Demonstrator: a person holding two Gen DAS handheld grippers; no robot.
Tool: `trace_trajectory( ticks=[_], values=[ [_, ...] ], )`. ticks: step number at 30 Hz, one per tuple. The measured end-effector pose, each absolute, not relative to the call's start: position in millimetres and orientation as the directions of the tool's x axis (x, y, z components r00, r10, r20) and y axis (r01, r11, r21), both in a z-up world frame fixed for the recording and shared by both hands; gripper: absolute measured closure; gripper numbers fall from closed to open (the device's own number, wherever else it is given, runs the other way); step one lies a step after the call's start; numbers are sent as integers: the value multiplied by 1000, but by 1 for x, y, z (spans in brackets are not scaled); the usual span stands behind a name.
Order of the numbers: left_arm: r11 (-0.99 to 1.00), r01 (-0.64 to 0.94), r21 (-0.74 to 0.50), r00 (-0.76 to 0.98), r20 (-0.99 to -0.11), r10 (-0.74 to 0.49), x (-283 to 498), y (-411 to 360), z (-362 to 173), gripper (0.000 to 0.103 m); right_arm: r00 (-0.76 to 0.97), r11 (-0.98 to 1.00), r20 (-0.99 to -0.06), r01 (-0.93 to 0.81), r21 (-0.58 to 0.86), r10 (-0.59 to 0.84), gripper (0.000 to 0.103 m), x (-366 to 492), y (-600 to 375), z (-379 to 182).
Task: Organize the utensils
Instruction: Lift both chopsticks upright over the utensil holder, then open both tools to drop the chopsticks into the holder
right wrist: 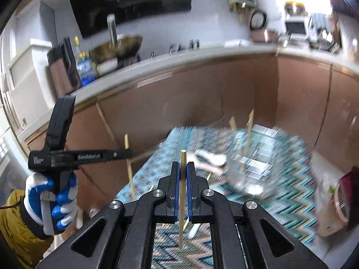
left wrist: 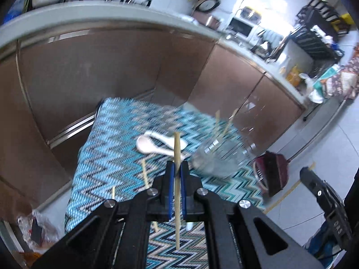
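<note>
My left gripper (left wrist: 177,168) is shut on a wooden chopstick (left wrist: 177,188) that stands upright between its blue pads, above the zigzag tablecloth (left wrist: 107,157). My right gripper (right wrist: 182,168) is shut on a second chopstick (right wrist: 182,192) in the same way. Ahead and to the right stands a clear glass jar (left wrist: 222,157) (right wrist: 251,163) with two chopsticks (right wrist: 233,127) leaning in it. White spoons (left wrist: 157,144) (right wrist: 213,159) lie on the cloth beside the jar. Loose chopsticks (left wrist: 145,173) lie near the cloth's left side. A gloved hand (right wrist: 56,201) holds the left gripper (right wrist: 129,153).
Brown cabinet fronts (left wrist: 101,71) and a grey counter (right wrist: 179,60) run behind the table. A wok (right wrist: 116,47), a bottle (right wrist: 85,67) and a knife block (right wrist: 62,67) stand on the counter. A dustpan (left wrist: 271,174) lies on the floor to the right, and a plastic bag (right wrist: 332,206) sits at the cloth's right edge.
</note>
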State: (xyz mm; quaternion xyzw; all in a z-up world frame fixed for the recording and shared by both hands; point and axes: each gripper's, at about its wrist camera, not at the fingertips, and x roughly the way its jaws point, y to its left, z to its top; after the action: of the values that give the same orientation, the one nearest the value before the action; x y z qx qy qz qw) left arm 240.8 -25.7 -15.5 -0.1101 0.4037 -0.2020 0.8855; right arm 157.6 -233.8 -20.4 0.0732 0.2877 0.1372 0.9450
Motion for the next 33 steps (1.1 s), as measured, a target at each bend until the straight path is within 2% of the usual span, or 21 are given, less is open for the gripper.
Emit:
trace_trajectory(
  ticks=[11,17,22,33],
  values=[
    [861,352,-368,695,-513,-504,255,-77,61,98,913,978,-354,-167,125,201,97,167,-259,36],
    [858,357,-369,758,-422,-497,281,-109,71,98,941,987,-301,-135,89,156,97,205,-269,38],
    [867,315,-386,799,-384,-462,316,-128,57,98,948,993,-296,-102,61,116,97,245,-282,22],
    [898,281,-340,805,-425,-413,360,-160,-15,98,910,994,-401,-91,58,107,97,308,-296,-44]
  ],
)
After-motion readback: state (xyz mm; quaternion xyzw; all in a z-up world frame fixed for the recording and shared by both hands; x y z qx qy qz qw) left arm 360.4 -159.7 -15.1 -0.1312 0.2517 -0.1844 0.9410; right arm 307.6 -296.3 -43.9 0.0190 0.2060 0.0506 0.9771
